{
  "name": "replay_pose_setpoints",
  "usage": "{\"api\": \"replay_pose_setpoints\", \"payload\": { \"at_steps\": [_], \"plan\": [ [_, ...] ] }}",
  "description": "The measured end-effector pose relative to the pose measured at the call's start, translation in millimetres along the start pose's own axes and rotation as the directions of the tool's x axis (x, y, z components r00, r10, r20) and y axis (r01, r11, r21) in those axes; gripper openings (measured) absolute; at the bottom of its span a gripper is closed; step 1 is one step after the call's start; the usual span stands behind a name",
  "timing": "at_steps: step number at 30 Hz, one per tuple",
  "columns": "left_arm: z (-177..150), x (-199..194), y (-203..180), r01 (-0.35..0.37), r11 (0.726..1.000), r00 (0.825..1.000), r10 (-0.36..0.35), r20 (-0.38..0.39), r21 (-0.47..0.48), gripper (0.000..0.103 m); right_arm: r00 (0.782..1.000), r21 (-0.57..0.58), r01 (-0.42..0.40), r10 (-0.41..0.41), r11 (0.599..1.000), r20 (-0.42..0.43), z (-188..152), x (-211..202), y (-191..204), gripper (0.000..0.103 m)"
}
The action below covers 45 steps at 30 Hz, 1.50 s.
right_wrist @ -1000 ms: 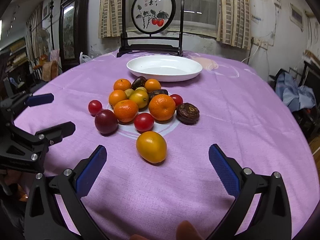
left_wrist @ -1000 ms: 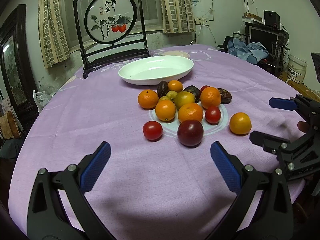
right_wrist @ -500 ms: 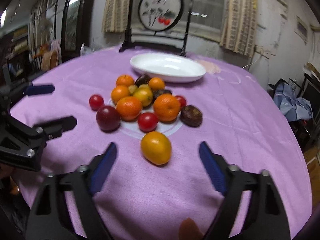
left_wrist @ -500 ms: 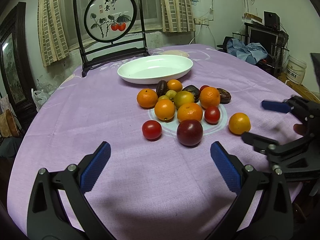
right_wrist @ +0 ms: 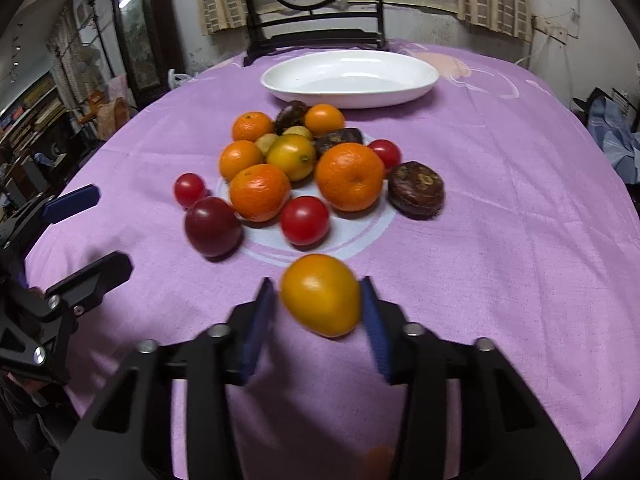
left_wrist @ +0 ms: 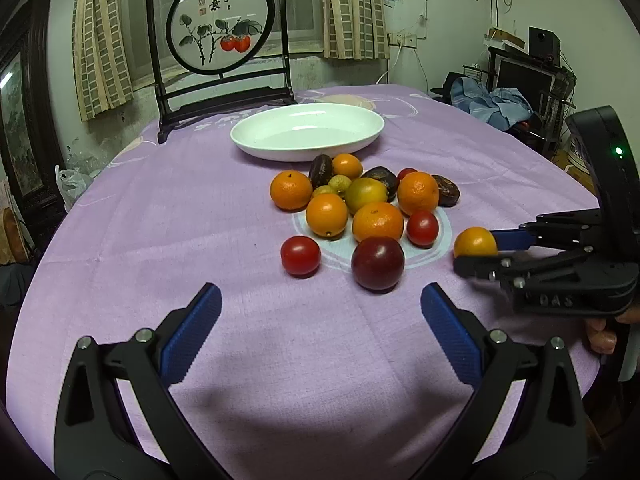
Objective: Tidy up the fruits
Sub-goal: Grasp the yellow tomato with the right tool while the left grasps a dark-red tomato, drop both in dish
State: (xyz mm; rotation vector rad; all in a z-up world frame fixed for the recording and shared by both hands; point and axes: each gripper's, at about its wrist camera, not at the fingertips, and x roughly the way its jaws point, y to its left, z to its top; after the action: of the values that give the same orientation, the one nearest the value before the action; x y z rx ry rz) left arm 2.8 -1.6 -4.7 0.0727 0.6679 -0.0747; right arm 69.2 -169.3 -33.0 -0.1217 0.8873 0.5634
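A yellow-orange fruit [right_wrist: 320,296] lies on the purple cloth, apart from the pile. My right gripper [right_wrist: 317,282] straddles it with its jaws closing. The right pad touches the fruit and a thin gap shows at the left pad. In the left wrist view the same fruit [left_wrist: 475,242] sits between the right gripper's [left_wrist: 476,252] fingers. My left gripper [left_wrist: 320,292] hangs open and empty in front of a dark plum [left_wrist: 377,263]. Oranges [left_wrist: 378,222], red tomatoes [left_wrist: 300,255] and dark brown fruits [right_wrist: 416,190] cluster mid-table. An empty white oval dish [left_wrist: 248,142] stands behind them.
A framed round painting on a black stand [left_wrist: 220,36] rises behind the dish at the table's far edge. The purple cloth [left_wrist: 180,208] is bare left of the pile. A person's fingers [left_wrist: 600,334] hold the right gripper's handle. Furniture and clutter surround the table.
The right gripper has moved forward over the yellow-orange fruit, and its jaws have narrowed from wide open to nearly against the fruit. The left gripper has stayed still and open.
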Motion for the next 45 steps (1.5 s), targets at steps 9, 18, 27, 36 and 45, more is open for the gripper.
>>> {"api": "replay_pose_setpoints", "payload": {
  "at_steps": [9, 18, 27, 36, 45],
  "plan": [
    [19.3, 30.6, -2.6, 0.150, 0.989, 0.984, -0.150, -0.101, -0.001, 0.079, 0.991, 0.074, -0.119, 0.115, 0.990, 0.062, -9.6, -14.1, -14.0, 0.039],
    [28.6, 63.4, -24.7, 0.220, 0.974, 0.951, -0.202, -0.234, 0.056, 0.058, 0.986, 0.081, -0.154, 0.148, 0.985, 0.072, -9.5, -15.0, -16.1, 0.039],
    [33.4, 81.5, -19.8, 0.202, 0.979, 0.943, -0.189, -0.275, 0.019, 0.039, 0.985, 0.075, -0.158, 0.151, 0.985, 0.088, -9.2, -17.1, -15.2, 0.039],
    [62.3, 59.8, 13.9, 0.258, 0.966, 0.950, -0.258, -0.177, -0.023, 0.039, 0.972, 0.014, -0.144, 0.139, 0.989, 0.191, 42.2, -26.3, -14.1, 0.039],
    [174.8, 156.2, 78.9, 0.150, 0.969, 0.977, -0.176, -0.123, -0.194, 0.039, 0.983, 0.058, -0.036, 0.025, 0.998, 0.181, 170.1, 54.6, -38.1, 0.039]
  ]
}}
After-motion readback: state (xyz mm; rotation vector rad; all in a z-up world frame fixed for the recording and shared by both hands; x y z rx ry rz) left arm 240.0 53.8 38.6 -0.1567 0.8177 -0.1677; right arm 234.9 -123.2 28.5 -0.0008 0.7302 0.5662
